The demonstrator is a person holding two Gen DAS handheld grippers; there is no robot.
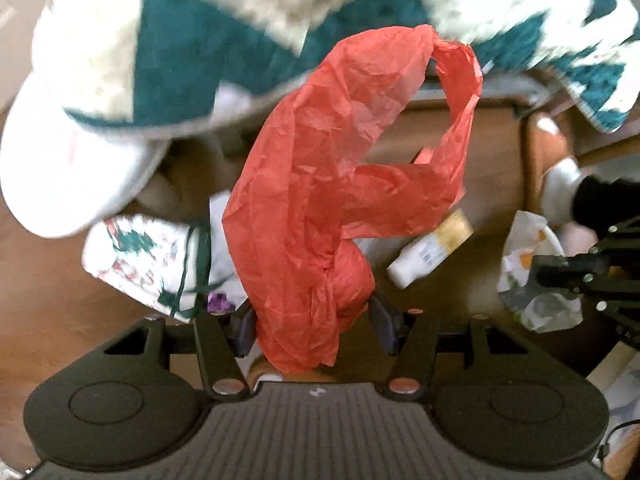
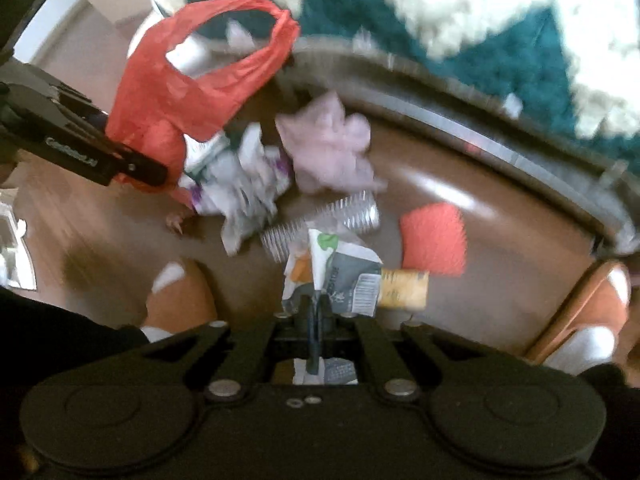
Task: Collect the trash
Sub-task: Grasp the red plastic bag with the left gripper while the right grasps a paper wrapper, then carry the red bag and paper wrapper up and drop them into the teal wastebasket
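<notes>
A red plastic bag [image 1: 340, 184] hangs below my left gripper [image 1: 314, 320], whose fingers are shut on its bunched lower part, handle loop dangling free. In the right wrist view the same bag [image 2: 192, 80] hangs at the upper left from the left gripper [image 2: 132, 168]. My right gripper [image 2: 314, 316] is shut on a crumpled grey, white and orange wrapper [image 2: 336, 276], lifted above the floor. That wrapper [image 1: 528, 272] also shows at the right edge of the left wrist view.
On the brown wooden floor [image 2: 500, 280] lie a white bottle with a yellow label [image 1: 432, 248], a printed paper cup [image 1: 140, 264], a crushed clear bottle [image 2: 320, 220], crumpled tissue [image 2: 328, 144], crumpled paper [image 2: 240, 184] and a red piece [image 2: 434, 238]. A teal and white rug [image 2: 460, 40] borders them.
</notes>
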